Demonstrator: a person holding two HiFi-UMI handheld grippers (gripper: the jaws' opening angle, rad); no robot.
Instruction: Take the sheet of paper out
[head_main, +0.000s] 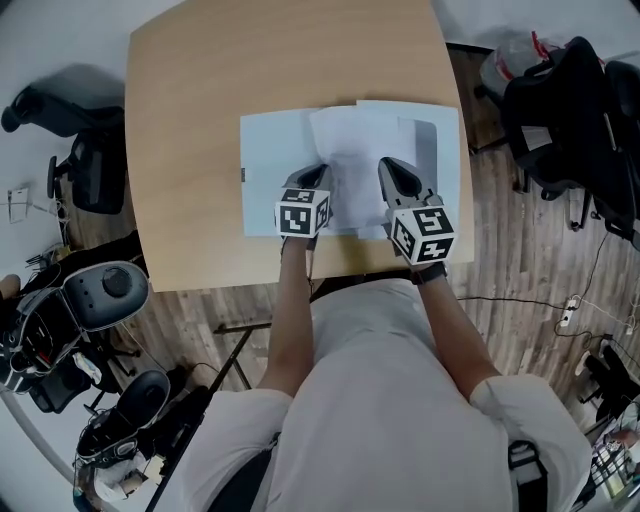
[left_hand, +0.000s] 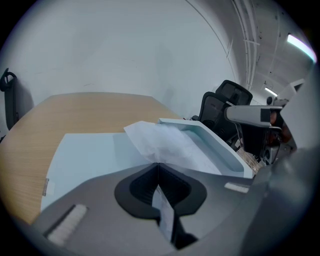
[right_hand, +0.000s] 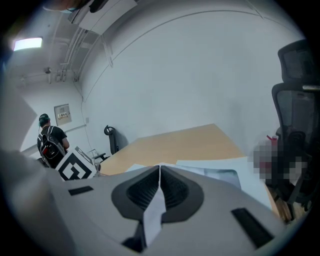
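Note:
A light-blue folder (head_main: 262, 170) lies open on the wooden table (head_main: 190, 90). A white sheet of paper (head_main: 355, 150) rests on it, its near edge lifted. My left gripper (head_main: 318, 176) is shut on the sheet's near left part. In the left gripper view the paper (left_hand: 165, 142) fans out ahead of the closed gripper (left_hand: 158, 165), above the folder (left_hand: 90, 155). My right gripper (head_main: 390, 168) is shut on the near right part. In the right gripper view a strip of paper (right_hand: 155, 210) is pinched where that gripper (right_hand: 159, 170) closes.
The table's near edge (head_main: 240, 280) is right in front of the person's body. Black office chairs stand at the right (head_main: 575, 120) and at the left (head_main: 90, 170). A chair base (head_main: 100, 295) sits on the floor at lower left. A person (right_hand: 50, 142) stands far off in the right gripper view.

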